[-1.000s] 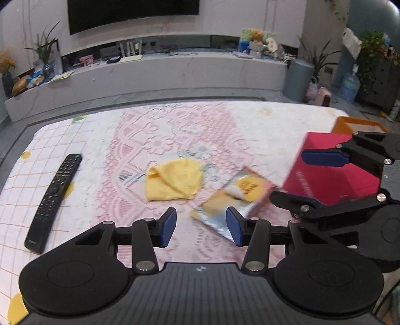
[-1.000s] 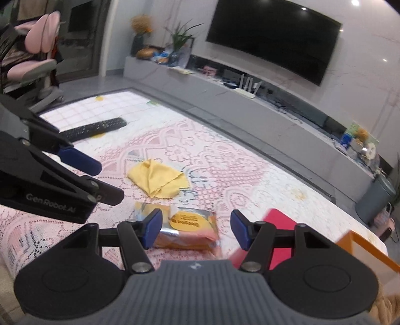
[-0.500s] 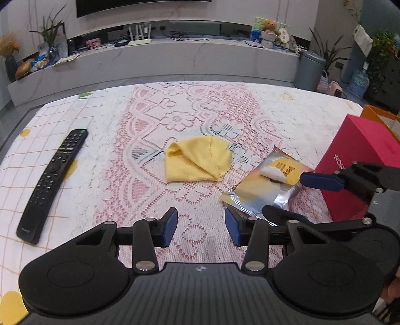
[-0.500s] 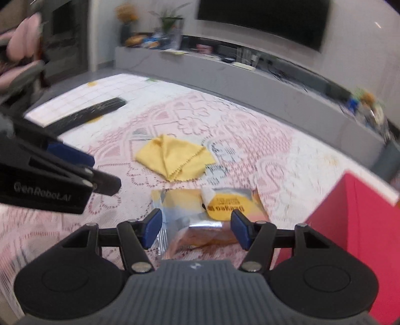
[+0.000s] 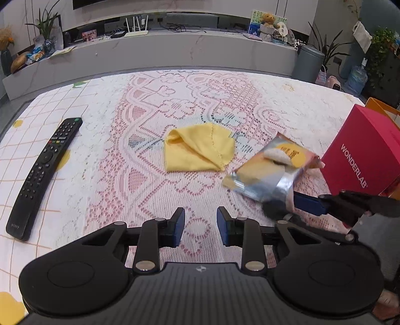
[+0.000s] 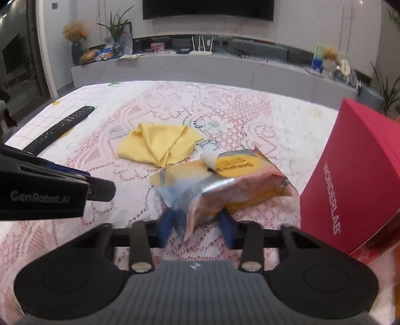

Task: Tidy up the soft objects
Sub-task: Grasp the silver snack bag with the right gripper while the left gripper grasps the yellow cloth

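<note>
Lace tablecloth (image 5: 150, 185), one yellow cloth (image 5: 197, 150), one snack packet (image 6: 225, 180), one remote (image 5: 42, 175)

A home living room: a large wall-mounted television (image 6: 208, 9) hangs above a long low media shelf (image 5: 175, 47) holding a router (image 5: 136, 26), potted plants (image 6: 116, 32) and a teddy bear (image 5: 268, 18). A remote control (image 5: 42, 172) lies on the lace-covered bench (image 5: 175, 105).
</note>
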The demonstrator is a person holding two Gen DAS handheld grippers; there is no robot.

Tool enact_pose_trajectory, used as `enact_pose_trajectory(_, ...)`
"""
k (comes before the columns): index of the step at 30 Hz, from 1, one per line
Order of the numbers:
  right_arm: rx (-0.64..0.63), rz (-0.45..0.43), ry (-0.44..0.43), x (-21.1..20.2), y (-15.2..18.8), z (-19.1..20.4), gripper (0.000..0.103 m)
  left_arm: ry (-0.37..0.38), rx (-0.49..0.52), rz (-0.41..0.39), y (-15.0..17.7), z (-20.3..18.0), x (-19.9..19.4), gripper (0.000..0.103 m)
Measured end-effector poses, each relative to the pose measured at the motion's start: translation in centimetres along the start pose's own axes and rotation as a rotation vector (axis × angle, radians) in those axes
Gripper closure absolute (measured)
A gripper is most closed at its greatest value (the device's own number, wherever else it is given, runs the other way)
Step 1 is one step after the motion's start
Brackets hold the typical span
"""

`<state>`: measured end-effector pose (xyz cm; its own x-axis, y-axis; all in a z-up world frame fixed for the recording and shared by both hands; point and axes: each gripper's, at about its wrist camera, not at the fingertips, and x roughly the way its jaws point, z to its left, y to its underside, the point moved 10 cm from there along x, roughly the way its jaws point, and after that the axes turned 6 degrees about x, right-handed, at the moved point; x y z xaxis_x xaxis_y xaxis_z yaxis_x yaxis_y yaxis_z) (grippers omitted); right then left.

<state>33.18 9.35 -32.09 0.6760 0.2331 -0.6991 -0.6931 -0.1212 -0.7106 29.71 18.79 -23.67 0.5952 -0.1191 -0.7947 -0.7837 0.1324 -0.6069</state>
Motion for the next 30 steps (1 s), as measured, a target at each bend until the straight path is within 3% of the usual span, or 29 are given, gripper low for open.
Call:
enact_pose_trajectory(1,0.001,-0.002,-0.006,-0.1,0.0,0.0,0.092,-0.002,-0.002,0.003,0.2,0.1,0.0,0.067)
enact_pose_trajectory(3,-0.005,-0.005,-0.039,-0.3,-0.1,0.1,0.102,-0.004,-0.013,0.009,0.6,0.3,0.0,0.067)
enact_pose_trajectory(9,-0.142,-0.009,-0.151,-2.6,1.1,1.8,0.103,0.012,0.004,0.012,1.3,-0.3,-0.7,0.067)
enact_pose_trajectory(12,-0.175,0.022,-0.150,-3.3,2.2,1.4,0.103,0.029,0.012,0.008,1.6,-0.7,-0.9,0.067)
enact_pose_trajectory(14,-0.158,0.035,-0.134,-3.6,2.4,0.7,0.092,0.033,0.020,0.008,1.7,-1.0,-0.9,0.067)
enact_pose_trajectory(16,-0.102,0.042,-0.135,-3.9,2.3,0.2,0.068,0.029,0.023,0.008,1.7,-1.1,-1.0,0.068)
enact_pose_trajectory(18,-0.019,0.040,-0.117,-4.2,2.1,-0.4,0.051,0.025,0.017,0.007,1.6,-0.9,-1.1,0.068)
enact_pose_trajectory(22,0.173,0.037,-0.091,-3.9,1.1,-1.2,0.032,-0.006,0.004,0.015,1.4,-0.1,-1.3,0.070)
enact_pose_trajectory(30,0.349,0.066,-0.042,-1.0,-0.8,-0.8,0.034,-0.034,-0.010,0.022,0.7,1.6,-0.9,0.071)
